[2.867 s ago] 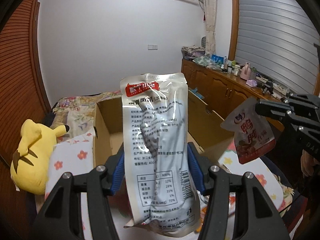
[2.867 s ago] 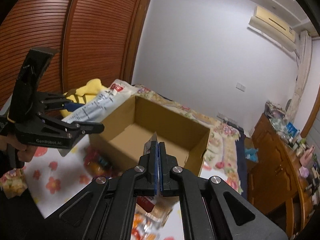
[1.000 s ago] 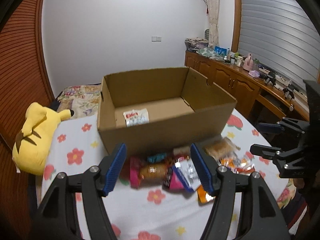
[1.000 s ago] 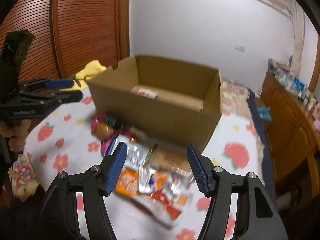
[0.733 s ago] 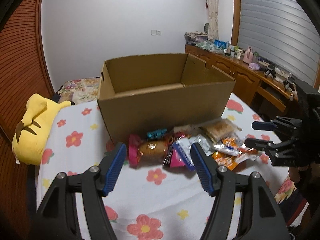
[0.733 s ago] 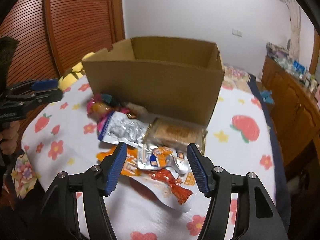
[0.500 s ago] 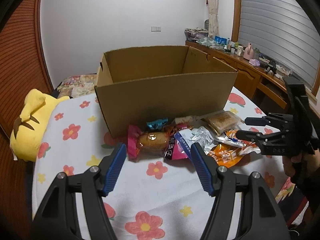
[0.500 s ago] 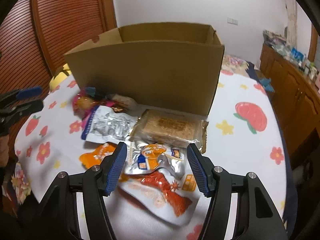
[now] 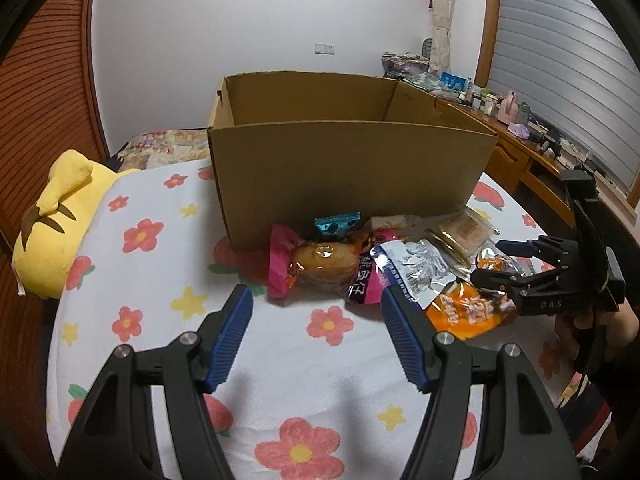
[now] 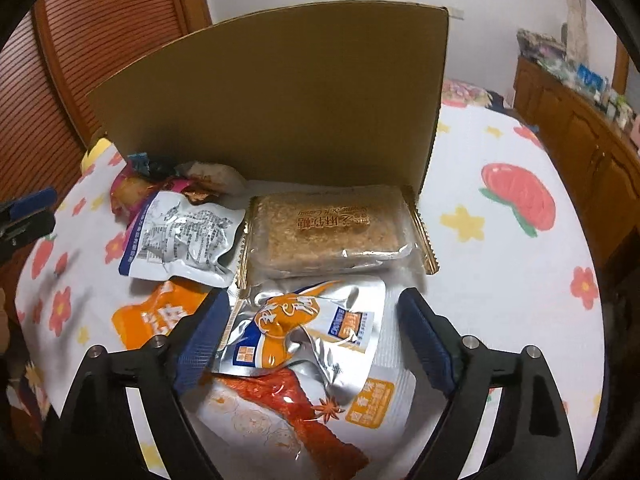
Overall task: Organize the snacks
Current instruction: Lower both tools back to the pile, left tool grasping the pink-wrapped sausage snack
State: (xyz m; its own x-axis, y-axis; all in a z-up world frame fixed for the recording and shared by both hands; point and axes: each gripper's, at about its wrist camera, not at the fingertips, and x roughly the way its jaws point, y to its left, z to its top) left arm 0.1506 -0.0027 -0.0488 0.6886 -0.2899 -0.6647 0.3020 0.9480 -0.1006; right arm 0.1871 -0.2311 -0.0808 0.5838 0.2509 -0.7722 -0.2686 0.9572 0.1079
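A brown box (image 9: 352, 168) stands open on a table covered with a flowered cloth (image 9: 152, 280), and a heap of snacks lies against its near wall. The left gripper (image 9: 316, 336) hangs low over the cloth in front of the heap, its blue-padded jaws standing apart with nothing between them but bare cloth; just beyond its tips lies a bun (image 9: 324, 266) in a pink wrapper, with a small teal packet (image 9: 338, 224) behind it, touching the box wall. To the bun's right a silver pouch (image 9: 416, 272) overlaps an orange pouch (image 9: 464, 312). The right gripper (image 10: 314, 332) points steeply down at the other end of the heap, its jaws opening, and a silver-and-orange pouch (image 10: 308, 328) lies between them; the pads stand beside its edges, and I cannot tell whether the left one touches the pouch. That pouch rests on top of a larger white pouch (image 10: 288, 412) printed with a red strip. Just past it a clear-wrapped cake bar (image 10: 328, 232) lies crosswise at the foot of the box, close to its corner. In the left view the right gripper shows from the side, held by a hand (image 9: 580, 320), its tips over the orange pouch. A yellow plush toy (image 9: 60, 220) lies at the table's left edge, well apart from the snacks. A wooden sideboard (image 9: 520, 152) crowded with small things runs along the right wall.
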